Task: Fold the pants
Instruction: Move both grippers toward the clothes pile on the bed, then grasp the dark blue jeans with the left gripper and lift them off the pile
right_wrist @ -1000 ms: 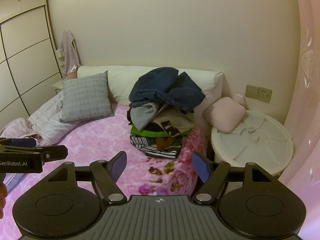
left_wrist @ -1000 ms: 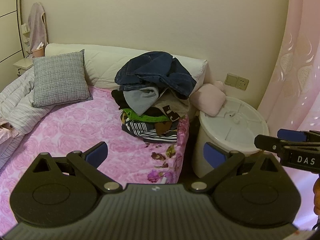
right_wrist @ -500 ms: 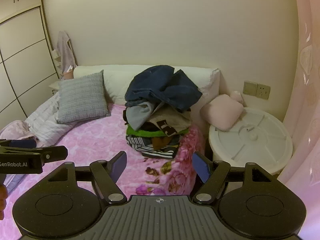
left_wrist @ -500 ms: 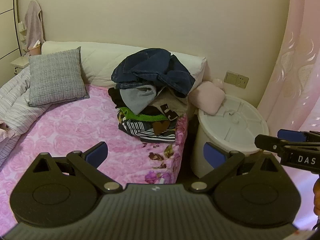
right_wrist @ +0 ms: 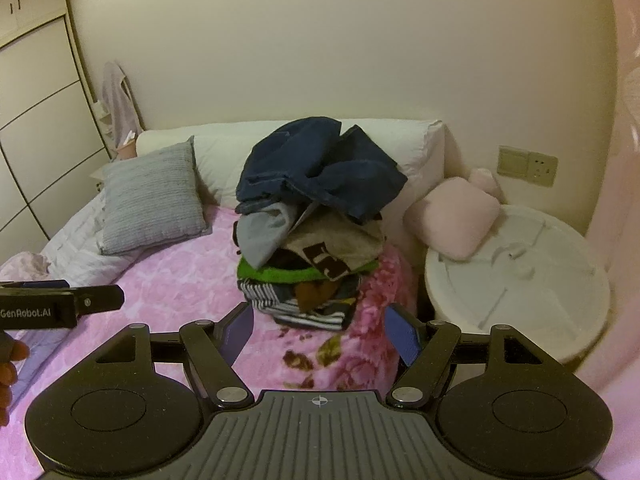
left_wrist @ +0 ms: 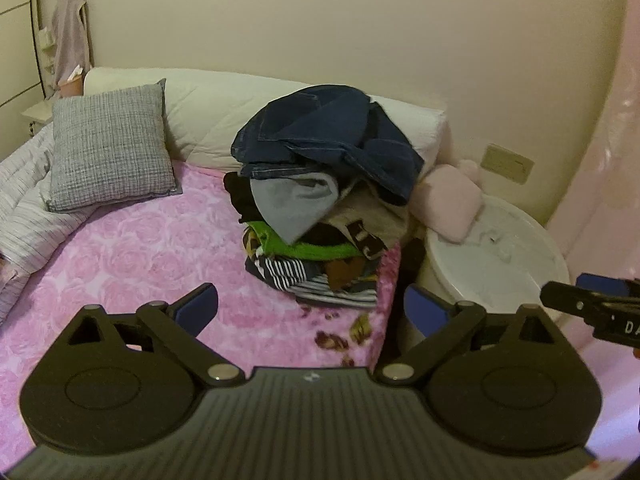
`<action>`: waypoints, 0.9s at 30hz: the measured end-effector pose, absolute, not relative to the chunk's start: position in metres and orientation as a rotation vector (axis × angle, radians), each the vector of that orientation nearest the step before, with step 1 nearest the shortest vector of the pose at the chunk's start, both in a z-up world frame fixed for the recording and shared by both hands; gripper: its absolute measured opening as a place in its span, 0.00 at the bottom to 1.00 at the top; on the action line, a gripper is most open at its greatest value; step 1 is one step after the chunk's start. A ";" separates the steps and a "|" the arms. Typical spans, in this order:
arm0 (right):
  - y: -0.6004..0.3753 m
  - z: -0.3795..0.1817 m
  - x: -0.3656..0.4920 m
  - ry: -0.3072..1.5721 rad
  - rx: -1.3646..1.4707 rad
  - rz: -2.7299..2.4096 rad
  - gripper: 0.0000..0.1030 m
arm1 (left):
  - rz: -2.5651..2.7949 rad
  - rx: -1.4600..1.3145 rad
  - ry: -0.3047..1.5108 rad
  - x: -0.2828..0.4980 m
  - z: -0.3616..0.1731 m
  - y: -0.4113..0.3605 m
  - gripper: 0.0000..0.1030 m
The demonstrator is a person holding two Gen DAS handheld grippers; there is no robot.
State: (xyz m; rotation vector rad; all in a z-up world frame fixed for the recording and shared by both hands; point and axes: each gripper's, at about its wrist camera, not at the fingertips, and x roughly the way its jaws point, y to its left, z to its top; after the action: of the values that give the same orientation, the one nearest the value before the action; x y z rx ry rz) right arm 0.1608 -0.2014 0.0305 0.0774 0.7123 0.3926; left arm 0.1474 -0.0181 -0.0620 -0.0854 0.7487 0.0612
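grey checked cushion leans on long white pillow at head of my bed. striped duvet bunched along left edge. pink plush cushion rests on lid of white round bin beside bed. wall socket above it. pink curtain at right.

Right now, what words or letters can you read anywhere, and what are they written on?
"GenRobot.AI": white print on the side of the left gripper, seen in the right wrist view; its first letter sits at the frame edge.
"DA": start of a white label on the right gripper in the left wrist view; the rest is cut off.
Bold marks on the beige garment in the clothes pile: not readable as letters.
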 end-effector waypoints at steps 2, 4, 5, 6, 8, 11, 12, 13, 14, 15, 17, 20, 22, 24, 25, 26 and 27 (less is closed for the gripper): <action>-0.198 0.022 0.188 0.721 0.067 0.392 0.67 | 0.073 -0.098 0.766 0.177 -0.070 -0.011 0.89; -0.194 0.014 0.217 0.742 0.055 0.388 0.67 | 0.080 -0.120 0.786 0.205 -0.075 -0.003 0.88; -0.191 0.011 0.233 0.752 0.047 0.389 0.67 | 0.077 -0.130 0.790 0.219 -0.077 -0.001 0.87; -0.189 0.009 0.245 0.755 0.040 0.390 0.67 | 0.073 -0.139 0.795 0.234 -0.079 0.002 0.86; -0.186 0.005 0.274 0.755 0.026 0.385 0.67 | 0.071 -0.149 0.801 0.261 -0.083 0.005 0.86; -0.187 -0.002 0.318 0.761 0.026 0.376 0.67 | 0.054 -0.163 0.810 0.305 -0.089 0.005 0.82; -0.186 -0.004 0.332 0.763 0.027 0.373 0.67 | 0.045 -0.167 0.818 0.321 -0.093 0.005 0.79; -0.186 -0.007 0.345 0.766 0.025 0.367 0.67 | 0.038 -0.171 0.825 0.334 -0.096 0.004 0.78; -0.185 -0.009 0.357 0.771 0.026 0.361 0.67 | 0.029 -0.176 0.830 0.348 -0.099 0.004 0.76; -0.185 -0.012 0.369 0.776 0.029 0.356 0.67 | 0.022 -0.185 0.834 0.363 -0.103 0.003 0.76; -0.184 -0.018 0.389 0.796 0.037 0.338 0.67 | 0.011 -0.206 0.847 0.386 -0.112 0.003 0.76; -0.189 -0.027 0.416 0.828 0.050 0.305 0.67 | -0.003 -0.253 0.866 0.417 -0.125 0.005 0.76; -0.195 -0.031 0.430 0.839 0.061 0.277 0.67 | -0.001 -0.286 0.881 0.435 -0.134 0.006 0.76; -0.200 -0.033 0.442 0.850 0.074 0.257 0.67 | 0.004 -0.326 0.892 0.448 -0.141 0.007 0.76; -0.203 -0.034 0.446 0.855 0.081 0.249 0.67 | 0.005 -0.341 0.893 0.452 -0.143 0.008 0.76; -0.207 -0.036 0.453 0.859 0.088 0.240 0.67 | 0.009 -0.357 0.891 0.456 -0.145 0.008 0.76; -0.209 -0.037 0.459 0.862 0.090 0.233 0.67 | 0.017 -0.375 0.891 0.460 -0.148 0.010 0.76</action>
State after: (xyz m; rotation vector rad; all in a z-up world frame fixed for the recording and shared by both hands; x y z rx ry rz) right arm 0.4586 -0.2089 -0.0370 0.0899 0.8616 0.2326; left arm 0.4603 0.0095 -0.1478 -0.3750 0.8914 0.0171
